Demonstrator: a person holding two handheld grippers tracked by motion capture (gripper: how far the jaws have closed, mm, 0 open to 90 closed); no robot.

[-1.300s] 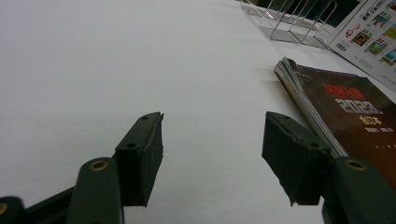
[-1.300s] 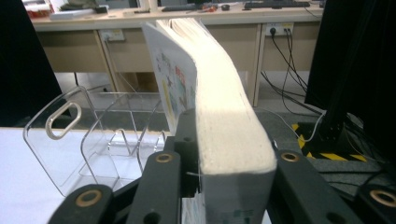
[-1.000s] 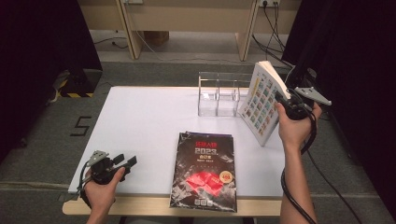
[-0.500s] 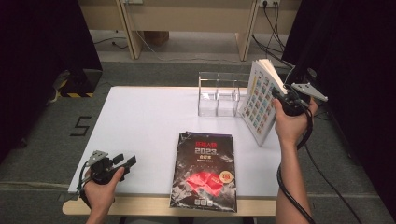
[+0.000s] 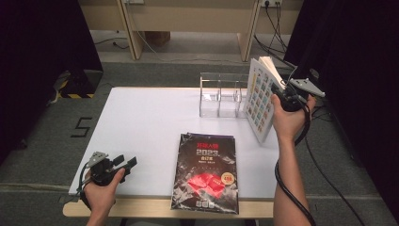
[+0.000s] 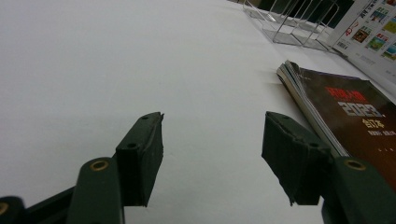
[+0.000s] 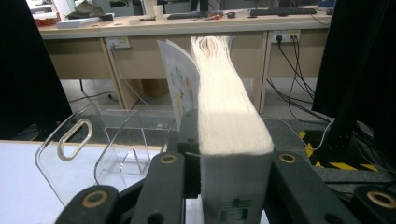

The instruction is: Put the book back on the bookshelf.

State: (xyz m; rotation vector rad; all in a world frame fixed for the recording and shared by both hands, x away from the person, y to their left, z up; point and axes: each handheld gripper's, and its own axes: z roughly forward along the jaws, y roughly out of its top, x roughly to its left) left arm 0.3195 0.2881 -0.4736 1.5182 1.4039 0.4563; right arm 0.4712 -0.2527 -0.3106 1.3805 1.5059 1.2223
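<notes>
A thick white book (image 5: 259, 99) with small coloured pictures on its cover stands tilted on edge at the table's right side. My right gripper (image 5: 281, 94) is shut on it; in the right gripper view the book (image 7: 229, 121) fills the gap between the black jaws. A dark magazine (image 5: 207, 170) with red artwork lies flat at the front middle, and its page edges (image 6: 308, 116) lie just beyond my left jaws. Near the front left corner, my left gripper (image 5: 126, 163) rests low over the white table (image 5: 146, 122), open (image 6: 212, 158) with nothing between its fingers.
A clear acrylic rack (image 5: 221, 94) with several upright dividers stands at the back middle, just left of the held book; its handle cut-out (image 7: 74, 133) faces the right gripper. A wooden desk (image 5: 188, 14) and cables (image 5: 277, 23) lie beyond the table.
The right hand has shifted the held book slightly toward the acrylic rack. The left hand and the magazine have not moved.
</notes>
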